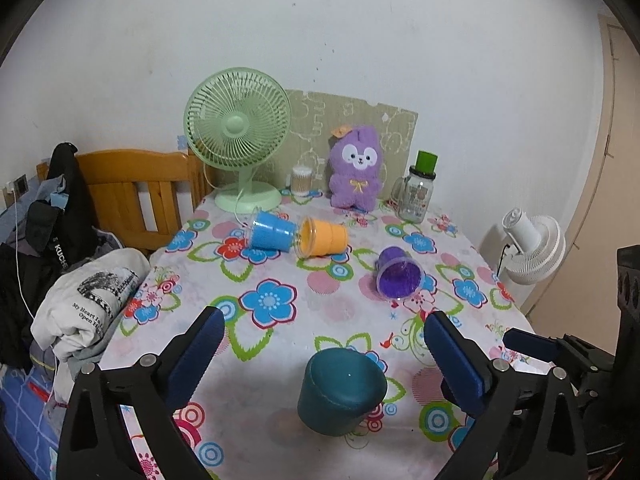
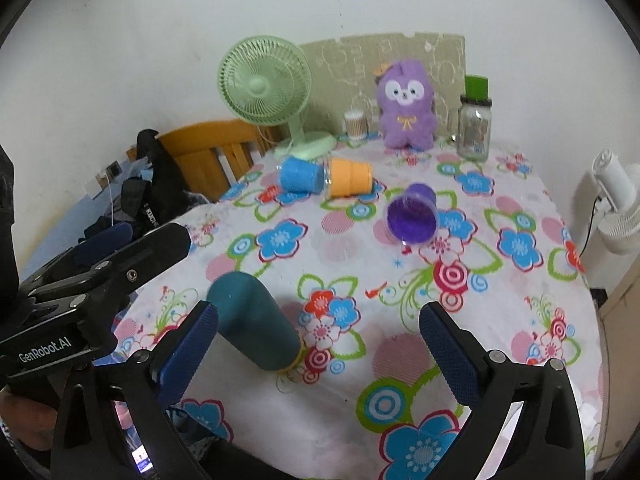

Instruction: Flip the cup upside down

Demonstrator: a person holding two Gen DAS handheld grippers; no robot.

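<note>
Both wrist cameras look from the near edge across the flower-patterned bench (image 1: 280,320) toward the white back wall (image 1: 360,32); the left sits left, the right further right; both share the upturned dark teal plastic cup (image 1: 340,392) close by.

The counter (image 1: 304,332), covered in a flowered cloth, carries a teal cup (image 1: 340,392) upside down near its front edge. Blue (image 1: 272,232), orange (image 1: 324,237) and purple (image 1: 398,274) cups lie on their sides mid-counter. Along the back stand a green fan (image 1: 240,136), a cotton-swab tub (image 1: 301,180), a purple plush (image 1: 356,168) and a glass jar (image 1: 418,188).
</note>
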